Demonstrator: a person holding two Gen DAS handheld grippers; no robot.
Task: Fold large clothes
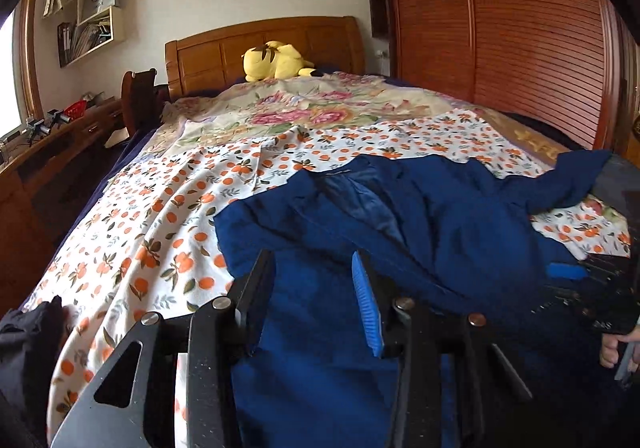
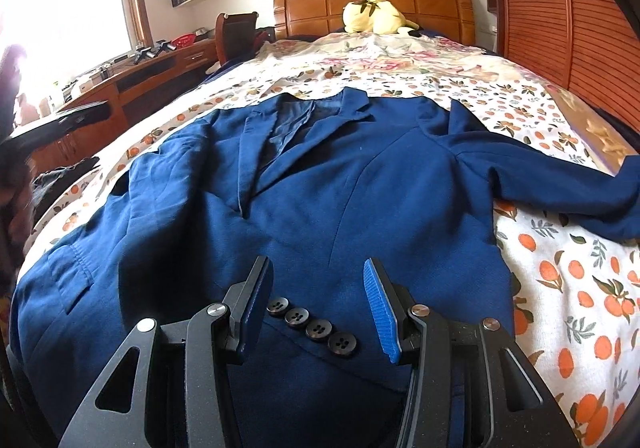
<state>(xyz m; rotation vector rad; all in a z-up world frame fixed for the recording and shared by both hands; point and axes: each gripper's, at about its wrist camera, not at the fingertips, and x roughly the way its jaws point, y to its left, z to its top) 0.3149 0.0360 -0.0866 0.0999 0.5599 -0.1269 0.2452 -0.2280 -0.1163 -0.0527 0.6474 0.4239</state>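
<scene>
Blazer (image 2: 320, 184) flat on bedspread (image 2: 568, 288) — claws (image 2: 318, 304) open

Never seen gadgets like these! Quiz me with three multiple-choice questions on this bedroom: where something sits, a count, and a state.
1. Where does the yellow plush toy lie?
A. by the headboard
B. on the desk
C. on the floor

2. How many buttons show between the right gripper fingers?
A. two
B. four
C. six

3. How are the left gripper jaws?
A. apart
B. clamped on a sleeve
C. out of sight

Answers: 1 A, it rests at the bed's head; 2 B, four dark buttons in a row on the blue jacket; 3 A, a clear gap shows.
</scene>
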